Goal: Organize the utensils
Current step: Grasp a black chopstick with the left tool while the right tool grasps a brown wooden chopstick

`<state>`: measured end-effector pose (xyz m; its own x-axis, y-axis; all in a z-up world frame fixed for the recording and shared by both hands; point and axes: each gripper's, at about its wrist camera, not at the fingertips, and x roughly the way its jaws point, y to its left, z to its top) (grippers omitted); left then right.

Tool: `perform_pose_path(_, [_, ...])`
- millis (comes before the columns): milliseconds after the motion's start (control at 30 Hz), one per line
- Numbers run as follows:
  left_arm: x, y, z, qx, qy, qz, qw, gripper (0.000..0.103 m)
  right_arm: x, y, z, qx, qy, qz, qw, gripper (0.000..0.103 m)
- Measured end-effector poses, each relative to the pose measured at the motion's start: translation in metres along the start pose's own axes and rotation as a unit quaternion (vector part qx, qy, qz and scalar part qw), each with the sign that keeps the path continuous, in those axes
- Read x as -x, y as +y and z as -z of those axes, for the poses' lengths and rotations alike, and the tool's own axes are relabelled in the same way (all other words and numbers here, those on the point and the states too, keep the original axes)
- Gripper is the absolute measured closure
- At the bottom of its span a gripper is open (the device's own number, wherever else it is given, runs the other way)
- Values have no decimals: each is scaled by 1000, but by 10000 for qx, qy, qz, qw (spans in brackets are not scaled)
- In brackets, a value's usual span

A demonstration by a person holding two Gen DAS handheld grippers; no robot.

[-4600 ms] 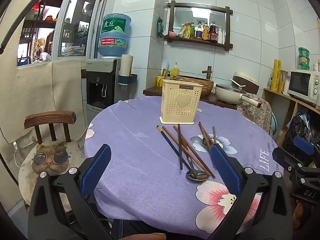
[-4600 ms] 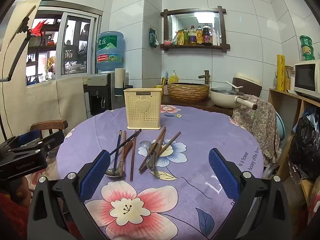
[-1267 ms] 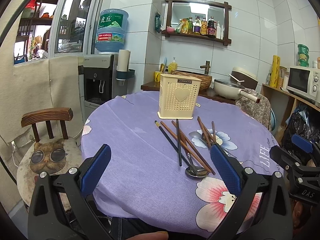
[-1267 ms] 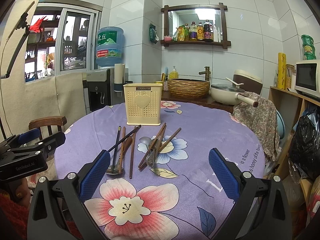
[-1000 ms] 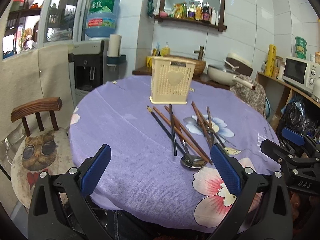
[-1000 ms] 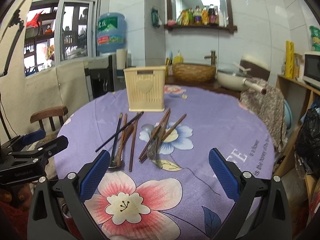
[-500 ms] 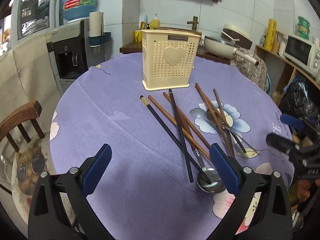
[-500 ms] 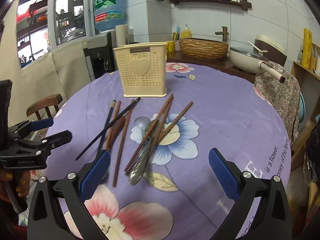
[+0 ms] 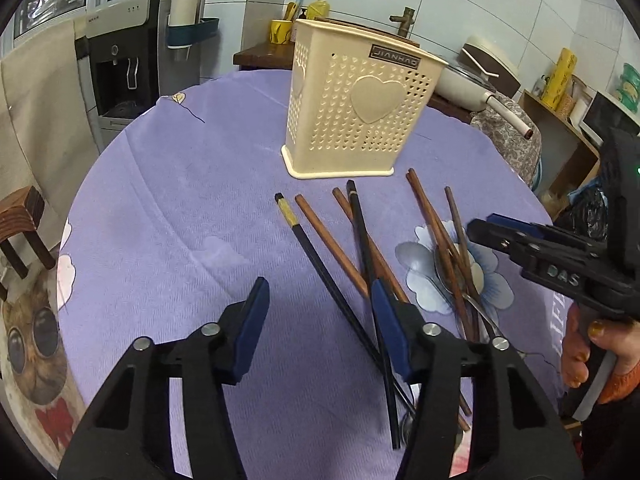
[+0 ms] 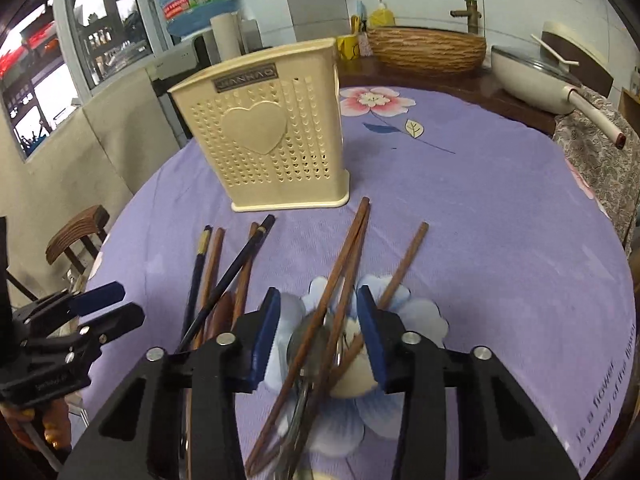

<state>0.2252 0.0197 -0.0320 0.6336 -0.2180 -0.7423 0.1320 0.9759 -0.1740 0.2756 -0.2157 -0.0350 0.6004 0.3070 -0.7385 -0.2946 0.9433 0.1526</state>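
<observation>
Cream utensil holder (image 9: pixel 356 116) upright on purple tablecloth (image 9: pixel 180 208), chopsticks and spoons scattered just in front of it.

Left gripper (image 9: pixel 320 320) low over black chopstick (image 9: pixel 324 272), jaws just been closing, half spread, nothing pinched yet.

Right gripper (image 10: pixel 320 328) over brown chopsticks (image 10: pixel 344 272) and metal spoon (image 10: pixel 304 344) on blue flower; jaws just been closing around them. Bit blurry, but pads look clear of the sticks.

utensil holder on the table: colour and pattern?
Cream utensil holder, perforated with small heart-shaped holes around one raised solid heart. Clearest in the right wrist view.
</observation>
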Motion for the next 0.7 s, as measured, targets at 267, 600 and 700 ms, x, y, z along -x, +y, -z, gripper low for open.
perform_pose_path(267, [-23,-15,-22,-304,108,-39,9995,64,-48,-17,-37,-470,475,162,9976,85])
perform_pose_path(600, [-53,-29,-45,-498,314,-86,9982,64,-74,-29,-49,-853,779,349,9927,88])
perform_pose_path(700, [-61,-30,-49,-509,441,-34,9977,64,-74,-27,-51,-783,771,422,9931,88])
